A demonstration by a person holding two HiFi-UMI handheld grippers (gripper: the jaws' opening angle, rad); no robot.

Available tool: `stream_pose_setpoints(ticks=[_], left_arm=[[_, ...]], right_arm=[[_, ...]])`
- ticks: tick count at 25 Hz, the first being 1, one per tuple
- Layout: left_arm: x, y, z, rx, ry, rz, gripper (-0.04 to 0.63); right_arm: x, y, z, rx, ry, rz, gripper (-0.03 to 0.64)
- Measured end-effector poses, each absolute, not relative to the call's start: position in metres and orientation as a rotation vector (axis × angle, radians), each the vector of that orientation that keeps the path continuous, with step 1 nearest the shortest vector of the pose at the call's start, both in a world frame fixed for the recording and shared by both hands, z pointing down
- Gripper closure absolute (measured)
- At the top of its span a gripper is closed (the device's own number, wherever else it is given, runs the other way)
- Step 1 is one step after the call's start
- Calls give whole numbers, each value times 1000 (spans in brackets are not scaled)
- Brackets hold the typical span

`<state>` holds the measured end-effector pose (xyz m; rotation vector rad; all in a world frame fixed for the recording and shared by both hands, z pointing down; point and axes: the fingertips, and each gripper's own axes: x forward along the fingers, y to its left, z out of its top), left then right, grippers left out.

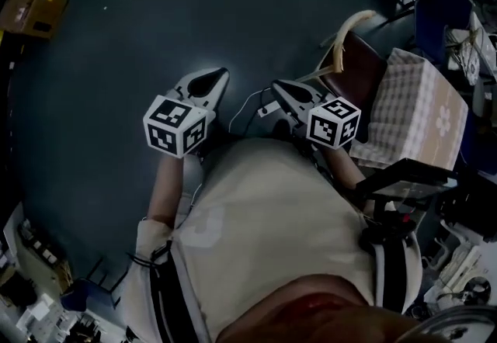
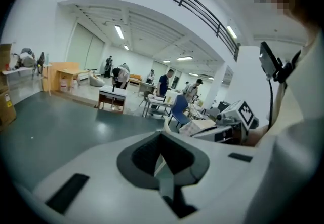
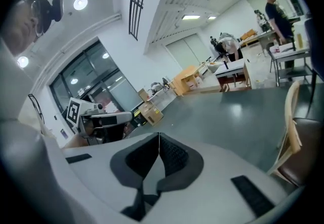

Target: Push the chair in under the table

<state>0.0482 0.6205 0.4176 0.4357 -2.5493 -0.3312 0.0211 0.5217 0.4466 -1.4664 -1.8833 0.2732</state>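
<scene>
In the head view, the chair (image 1: 356, 54), with a pale curved wooden back and a dark brown seat, stands at the upper right on the dark floor. My right gripper (image 1: 276, 86) is shut and empty, its tips a short way left of the chair. My left gripper (image 1: 223, 72) is also shut and empty, further left over bare floor. The right gripper view has the chair (image 3: 292, 116) at the right edge, beyond the closed gripper (image 3: 159, 136). In the left gripper view the closed left gripper (image 2: 161, 135) points across the room, with the right gripper (image 2: 234, 119) to its right.
A box under a pink checked cloth (image 1: 415, 105) sits right beside the chair, with black equipment (image 1: 411, 178) below it. Cardboard boxes (image 1: 31, 8) lie at the far upper left. Desks, a blue chair (image 2: 179, 109) and several people stand far across the hall.
</scene>
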Motion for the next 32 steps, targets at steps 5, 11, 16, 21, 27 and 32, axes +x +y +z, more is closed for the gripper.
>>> stream_pose_setpoints(ticks=[5, 11, 16, 21, 27, 32], left_arm=[[38, 715, 418, 581, -2533, -251, 589], [37, 791, 414, 666, -2515, -282, 589], [29, 815, 411, 714, -2526, -288, 589], [6, 858, 396, 557, -2664, -287, 589], [-23, 873, 395, 606, -2655, -249, 589], [-54, 857, 408, 688, -2551, -218, 589]], right_arm=[[18, 606, 442, -1329, -1985, 304, 604], [20, 686, 422, -1260, -2072, 309, 604], [14, 716, 421, -1213, -2096, 308, 604], [5, 739, 411, -1206, -2153, 238, 604], [-20, 757, 416, -1153, -2185, 277, 604], [-53, 761, 424, -1154, -2170, 325, 604]])
